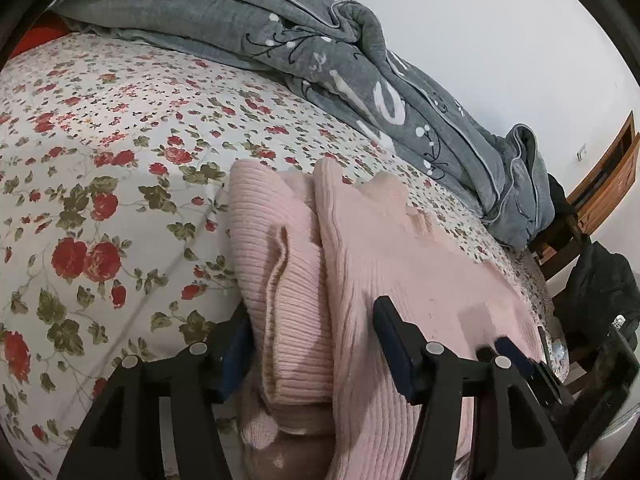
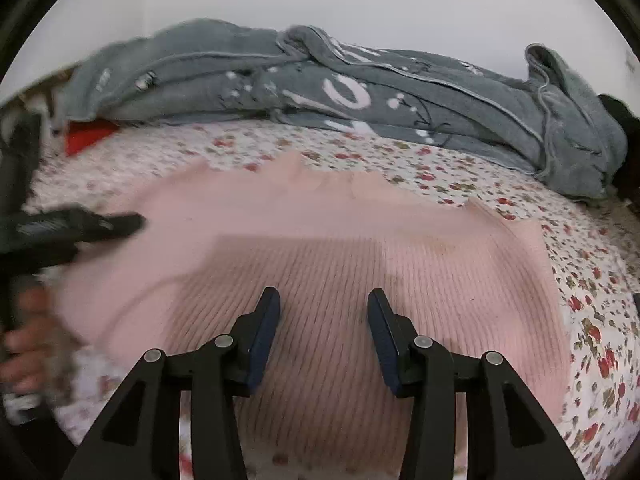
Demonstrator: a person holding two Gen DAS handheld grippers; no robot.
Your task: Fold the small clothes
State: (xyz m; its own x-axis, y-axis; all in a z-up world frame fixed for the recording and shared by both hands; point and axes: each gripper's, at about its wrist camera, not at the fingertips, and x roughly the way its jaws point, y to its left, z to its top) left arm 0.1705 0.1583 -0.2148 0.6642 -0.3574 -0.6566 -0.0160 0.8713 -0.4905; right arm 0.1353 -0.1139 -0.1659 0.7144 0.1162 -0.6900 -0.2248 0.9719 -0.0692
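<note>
On the bed's flower-printed sheet (image 1: pixel 100 160) lay a pink ribbed knit sweater (image 1: pixel 360 248), and the step in hand looked like the moment just after one fold: a panel of it, likely a sleeve or side, lay doubled over along the garment's left edge, forming a thick rolled ridge. In the left wrist view the left gripper (image 1: pixel 316 344) sat astride that ridge with its jaws parted; the folded knit ran between the pads, but the pads stood off it, so it read as let go rather than pinched. Further right the rest of the sweater lay spread flat toward the far side of the bed, its scalloped edge pointing at the crumpled grey quilt (image 1: pixel 360 72) heaped along the wall. In the right wrist view the right gripper (image 2: pixel 324 332) hovered over the broad flat middle of the sweater, jaws apart and nothing between them; that picture was blurred, and the left tool with the person's hand (image 2: pixel 28 336) showed only as a smear at its left edge. By my reading the garment was partly folded, with the right side not yet brought in. The next move would call for the right gripper to reach the sweater's right edge, pinch only that layer, and carry it across to meet the ridge without dragging the fold already made.
</note>
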